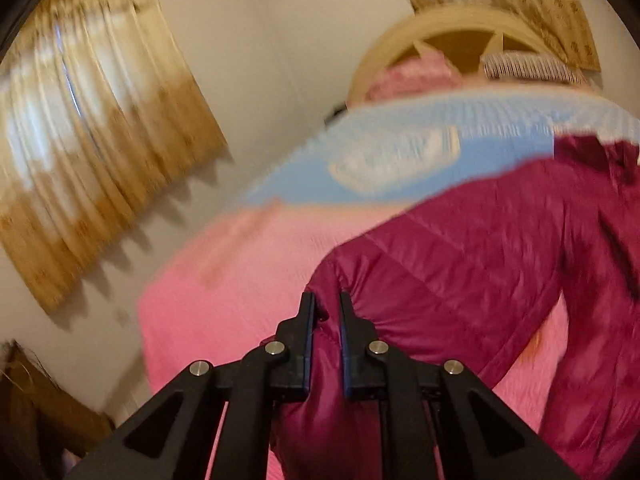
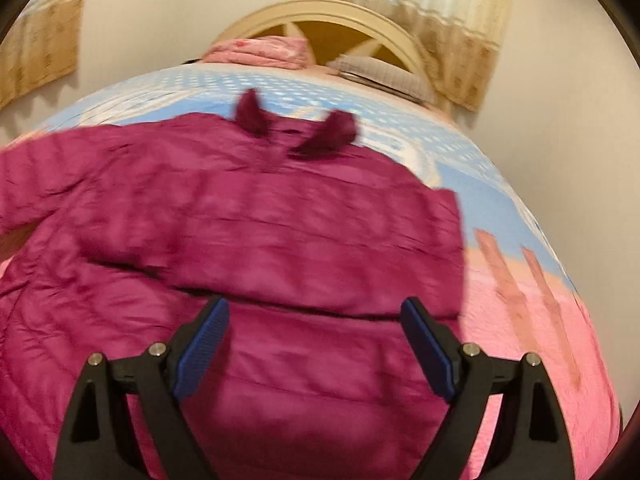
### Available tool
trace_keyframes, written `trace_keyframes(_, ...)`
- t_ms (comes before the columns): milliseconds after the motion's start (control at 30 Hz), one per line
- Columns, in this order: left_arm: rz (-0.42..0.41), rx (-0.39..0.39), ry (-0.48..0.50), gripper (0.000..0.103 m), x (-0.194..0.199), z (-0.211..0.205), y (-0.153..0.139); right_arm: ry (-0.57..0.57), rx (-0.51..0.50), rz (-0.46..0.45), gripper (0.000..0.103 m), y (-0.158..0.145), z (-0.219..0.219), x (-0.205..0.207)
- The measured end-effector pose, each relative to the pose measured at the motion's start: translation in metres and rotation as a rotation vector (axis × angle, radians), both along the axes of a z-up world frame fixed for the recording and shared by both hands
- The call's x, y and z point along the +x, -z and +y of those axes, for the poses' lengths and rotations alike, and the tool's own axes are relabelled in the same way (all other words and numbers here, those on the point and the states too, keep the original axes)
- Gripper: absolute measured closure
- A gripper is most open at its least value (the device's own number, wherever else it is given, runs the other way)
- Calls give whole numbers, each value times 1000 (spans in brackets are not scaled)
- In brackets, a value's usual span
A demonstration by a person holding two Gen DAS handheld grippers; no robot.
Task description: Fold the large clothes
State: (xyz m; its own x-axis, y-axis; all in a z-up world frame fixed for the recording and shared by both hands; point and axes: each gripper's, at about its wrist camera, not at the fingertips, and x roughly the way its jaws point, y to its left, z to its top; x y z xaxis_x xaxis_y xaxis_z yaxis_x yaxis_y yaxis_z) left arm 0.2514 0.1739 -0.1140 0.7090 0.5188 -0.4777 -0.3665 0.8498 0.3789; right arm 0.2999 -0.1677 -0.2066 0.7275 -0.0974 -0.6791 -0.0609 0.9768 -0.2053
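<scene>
My left gripper [image 1: 325, 312] pinches the magenta jacket's [image 2: 248, 232] edge; my right gripper [image 2: 316, 312] hovers spread above it. The jacket lies on the bed [image 2: 520, 312], one side folded in, more folds left

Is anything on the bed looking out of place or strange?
Nothing is damaged or spilled. The magenta jacket lies spread on the bed cover, one sleeve folded across its body. The left tool grips its edge; the right tool hangs open above it.
</scene>
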Motion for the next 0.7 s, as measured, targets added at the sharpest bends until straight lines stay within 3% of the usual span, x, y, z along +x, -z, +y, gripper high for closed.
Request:
trace_keyframes(167,-93,88,108,97,7,-56,-57,110,34,-19,14,-10,-53,3)
trace_keyframes(300,-116,116,235,98,11,-130,-75,172,23,-51,14,-22,-89,-4)
trace_keyframes(433,-105,151,373,99,25,-214,-69,246,43,-81,13,-33,-133,-14)
trace_keyframes(600,-68,201,535,100,44,-325,-40,326,95,-104,13,-32,-179,-33)
trace_keyframes(700,-47,190,598,99,54,-377,-21,357,113,-100,12,-24,-198,-41)
